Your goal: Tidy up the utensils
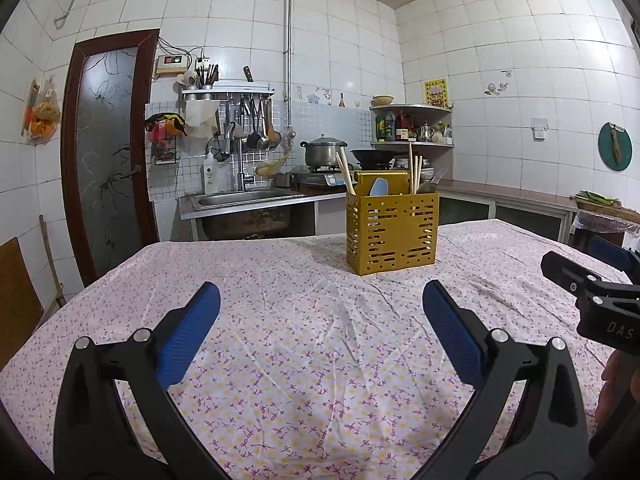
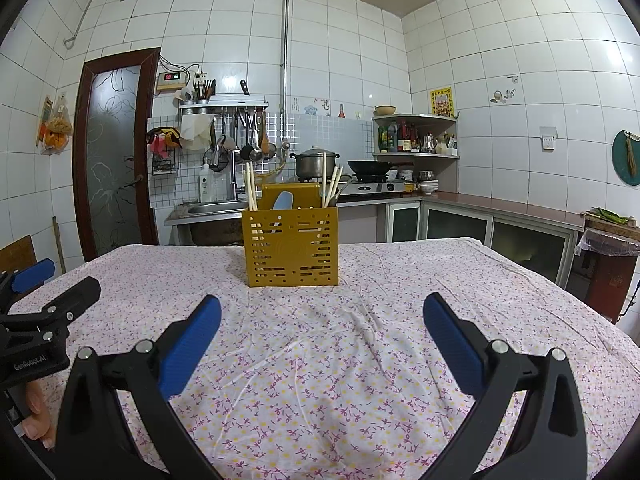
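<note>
A yellow perforated utensil holder (image 1: 392,232) stands upright on the table with the floral cloth (image 1: 304,320); it also shows in the right wrist view (image 2: 293,246). Wooden chopsticks (image 1: 345,174) (image 2: 251,187), a light blue spoon (image 1: 378,187) (image 2: 283,200) and metal utensils (image 1: 432,183) stick out of it. My left gripper (image 1: 320,300) is open and empty, low over the cloth, well short of the holder. My right gripper (image 2: 322,312) is open and empty, also short of the holder. Each gripper shows at the edge of the other's view (image 1: 592,288) (image 2: 44,300).
The table's far edge lies just behind the holder. Behind it are a sink counter (image 1: 244,198), a stove with a pot (image 1: 323,151) and wok (image 1: 372,155), and a corner shelf (image 1: 412,124). A bin with a plastic liner (image 2: 608,248) stands right of the table.
</note>
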